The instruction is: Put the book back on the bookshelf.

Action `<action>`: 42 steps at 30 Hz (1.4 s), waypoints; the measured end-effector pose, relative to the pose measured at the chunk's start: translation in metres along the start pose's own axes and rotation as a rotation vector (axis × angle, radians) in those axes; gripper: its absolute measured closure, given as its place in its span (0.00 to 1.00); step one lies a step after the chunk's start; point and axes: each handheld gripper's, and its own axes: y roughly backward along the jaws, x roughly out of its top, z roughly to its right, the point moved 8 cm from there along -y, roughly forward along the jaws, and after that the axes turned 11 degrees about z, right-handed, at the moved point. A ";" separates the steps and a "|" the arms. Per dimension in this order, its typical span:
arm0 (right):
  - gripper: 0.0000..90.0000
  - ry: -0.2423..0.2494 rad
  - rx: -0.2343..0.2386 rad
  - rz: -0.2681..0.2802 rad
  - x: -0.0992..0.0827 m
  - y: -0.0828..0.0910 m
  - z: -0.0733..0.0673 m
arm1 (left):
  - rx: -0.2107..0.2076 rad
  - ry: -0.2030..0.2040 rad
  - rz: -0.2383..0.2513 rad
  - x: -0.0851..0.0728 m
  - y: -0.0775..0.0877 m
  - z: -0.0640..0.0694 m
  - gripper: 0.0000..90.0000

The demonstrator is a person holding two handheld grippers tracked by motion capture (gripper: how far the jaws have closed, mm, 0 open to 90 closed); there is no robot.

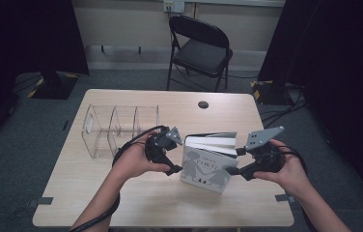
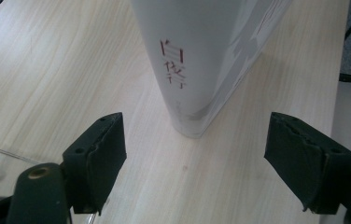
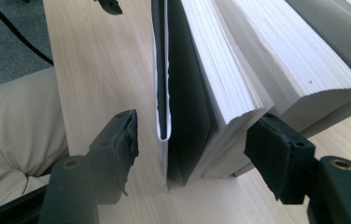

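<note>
Book (image 1: 207, 166) stands upright on the table (image 1: 136, 198), btwn both grippers, pages fanning. Left gripper (image 1: 175, 169) spread at the spine, not touching; right gripper (image 1: 232, 170) spread round the page edges. Looks like steadying/squaring step. Next: both pinch, prob. carry to the clear organizer (image 1: 117, 128).

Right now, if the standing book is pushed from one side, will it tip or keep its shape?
The book stands upright on a narrow edge, so it would probably tip. Its cover gapes away from the pages, so it may splay open. Thick page blocks suggest it is fairly heavy.
</note>
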 end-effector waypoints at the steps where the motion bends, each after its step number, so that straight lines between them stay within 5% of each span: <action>1: 0.38 -0.003 -0.002 0.000 0.000 0.000 0.000 | 0.001 0.003 0.002 0.003 0.001 0.000 0.22; 13: 0.37 -0.011 0.000 -0.005 -0.004 0.002 0.001 | -0.004 -0.024 -0.030 0.016 0.000 -0.004 0.22; 26: 0.36 -0.024 -0.005 -0.007 -0.011 0.004 0.002 | -0.019 -0.049 0.015 0.044 -0.006 0.000 0.22; 35: 0.36 -0.029 -0.002 -0.006 -0.015 0.004 0.004 | -0.046 -0.079 -0.017 0.047 -0.015 0.005 0.23; 42: 0.36 -0.035 0.008 -0.003 -0.017 0.005 0.002 | -0.039 -0.081 0.009 0.050 -0.021 0.006 0.23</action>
